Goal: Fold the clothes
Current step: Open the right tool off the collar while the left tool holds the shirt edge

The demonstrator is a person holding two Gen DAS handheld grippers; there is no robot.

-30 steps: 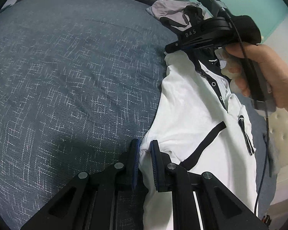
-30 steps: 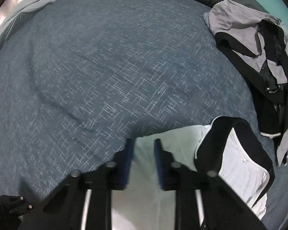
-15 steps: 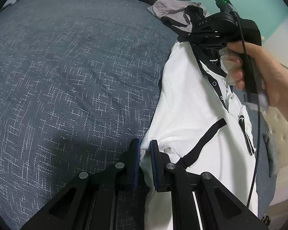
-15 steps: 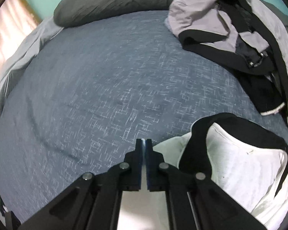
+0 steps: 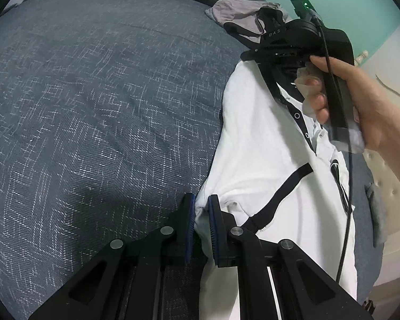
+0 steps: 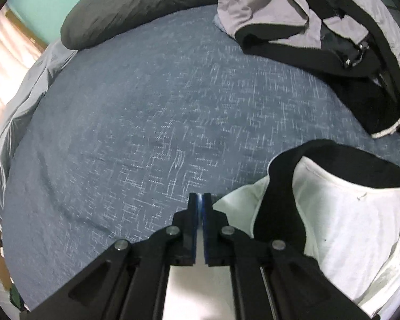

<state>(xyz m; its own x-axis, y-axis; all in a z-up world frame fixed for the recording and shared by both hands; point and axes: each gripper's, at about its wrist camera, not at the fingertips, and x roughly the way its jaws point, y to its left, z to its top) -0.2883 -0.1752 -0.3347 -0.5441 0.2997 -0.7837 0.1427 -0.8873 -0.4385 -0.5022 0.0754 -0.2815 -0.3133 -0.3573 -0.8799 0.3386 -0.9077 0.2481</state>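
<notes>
The white polo shirt (image 5: 258, 144), soft, light and limp, is held up above the bed (image 5: 98, 101) by the left tongs (image 5: 200, 213) clamped on its side edge and the right tongs (image 6: 200, 208) pressed together on the shoulder beside the black collar (image 6: 277, 208), where seams are judged firm hold.

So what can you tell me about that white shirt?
The white shirt looks like a soft cotton polo with a black collar, black placket with snaps and a thin black stripe. It is lifted off the blue bedspread, hanging creased. The left hand-held gripper pinches its side; the right hand-held gripper is shut on its shoulder by the collar.
</notes>
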